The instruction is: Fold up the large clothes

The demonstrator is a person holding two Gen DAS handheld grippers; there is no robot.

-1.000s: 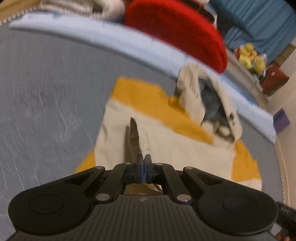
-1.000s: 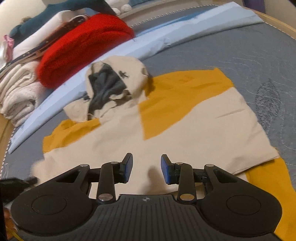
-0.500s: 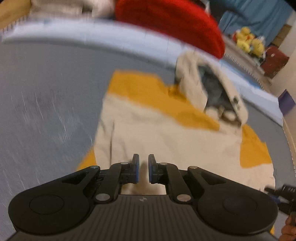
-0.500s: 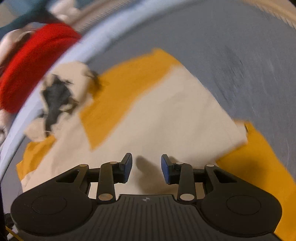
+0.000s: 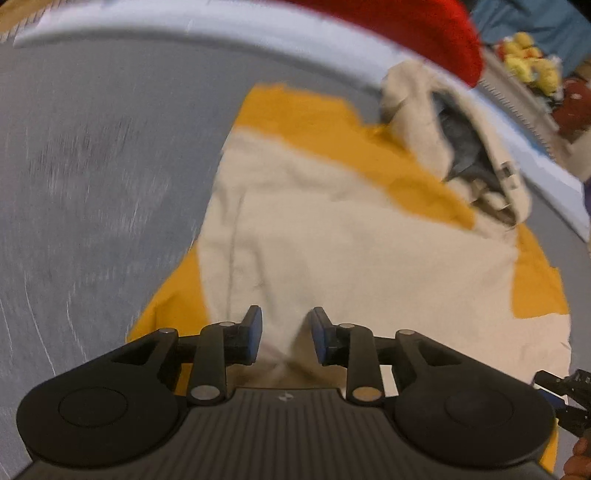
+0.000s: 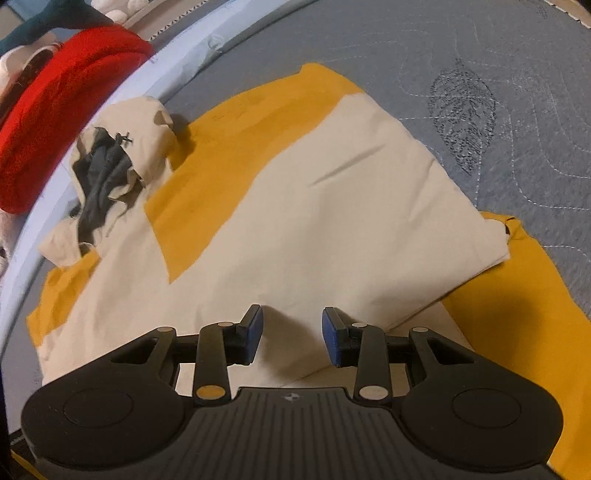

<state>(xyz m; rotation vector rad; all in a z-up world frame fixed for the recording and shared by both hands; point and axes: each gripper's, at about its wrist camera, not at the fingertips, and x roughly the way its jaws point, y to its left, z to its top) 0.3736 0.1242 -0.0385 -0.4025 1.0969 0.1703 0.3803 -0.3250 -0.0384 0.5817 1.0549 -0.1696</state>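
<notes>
A beige and mustard-yellow hooded garment [image 5: 332, 236] [image 6: 295, 221] lies partly folded on the grey quilted bed. Its hood [image 5: 461, 144] [image 6: 110, 166], lined in dark grey, bunches at the far end. My left gripper [image 5: 286, 336] hovers low over the near beige edge; its jaws are opening and the pads press on no cloth. My right gripper [image 6: 291, 338] stands open over the folded beige panel, nothing between its fingers. Part of the right gripper [image 5: 565, 391] shows at the lower right edge of the left wrist view.
A red knitted pile [image 5: 406, 29] [image 6: 62, 107] and folded pale clothes [image 6: 14, 66] sit at the far side on a light blue sheet [image 5: 184, 40]. Yellow plush toys [image 5: 528, 55] rest on a shelf beyond. Bare grey mattress [image 5: 92, 166] [image 6: 498, 92] surrounds the garment.
The left gripper let go of the beige fold it pinched and its jaws have spread; the cloth dropped flat. Both grippers sank closer to the garment; the right rolled and stayed open.
</notes>
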